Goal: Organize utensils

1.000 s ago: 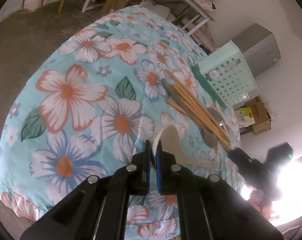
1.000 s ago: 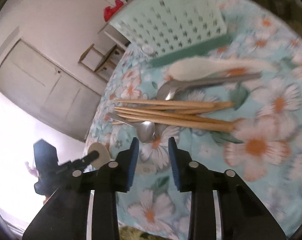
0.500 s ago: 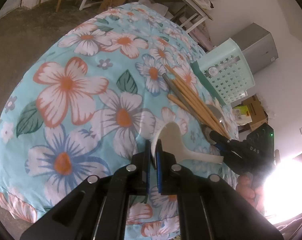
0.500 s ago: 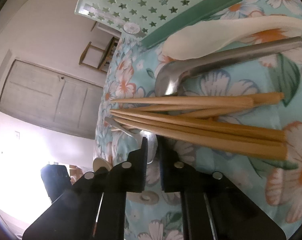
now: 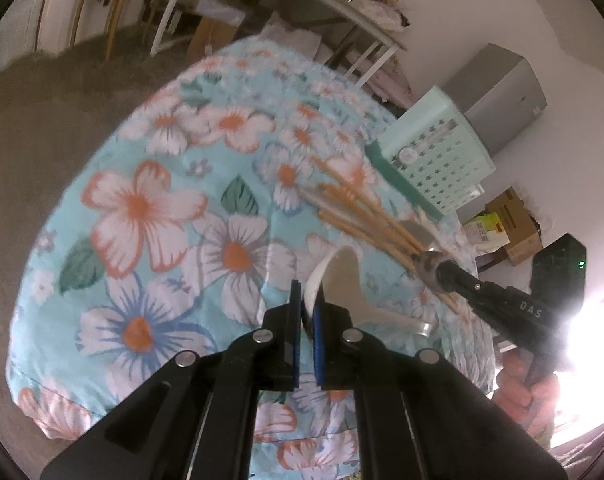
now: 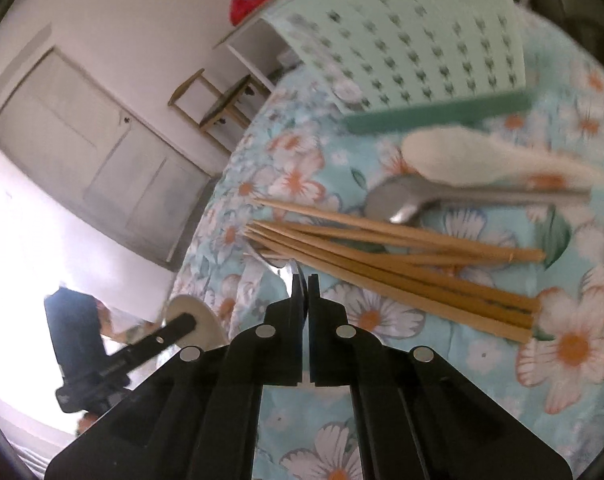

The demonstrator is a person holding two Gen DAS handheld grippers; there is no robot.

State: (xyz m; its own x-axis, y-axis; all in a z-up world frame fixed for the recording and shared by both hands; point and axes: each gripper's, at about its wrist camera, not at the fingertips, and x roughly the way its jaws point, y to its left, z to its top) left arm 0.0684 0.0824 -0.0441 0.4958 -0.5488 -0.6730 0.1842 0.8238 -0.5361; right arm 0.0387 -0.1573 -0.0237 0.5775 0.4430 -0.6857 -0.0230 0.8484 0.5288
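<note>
Left gripper [image 5: 306, 296] clamps white spoon [image 5: 343, 280] over floral cloth [image 5: 150, 208]

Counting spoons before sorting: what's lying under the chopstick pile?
A metal spoon's handle runs under the chopsticks. Anything else beneath is covered.

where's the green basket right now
The green basket stands on the floral cloth at the far right of the left wrist view, just beyond the chopsticks.

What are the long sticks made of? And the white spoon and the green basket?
The long sticks look like bamboo or wood: tan, matte, with faint grain. The white spoon seems ceramic or hard plastic: smooth, plain white, slightly glossy; I can't tell which. The green basket looks like plastic: pale mint, thin walls punched with star-shaped holes.
</note>
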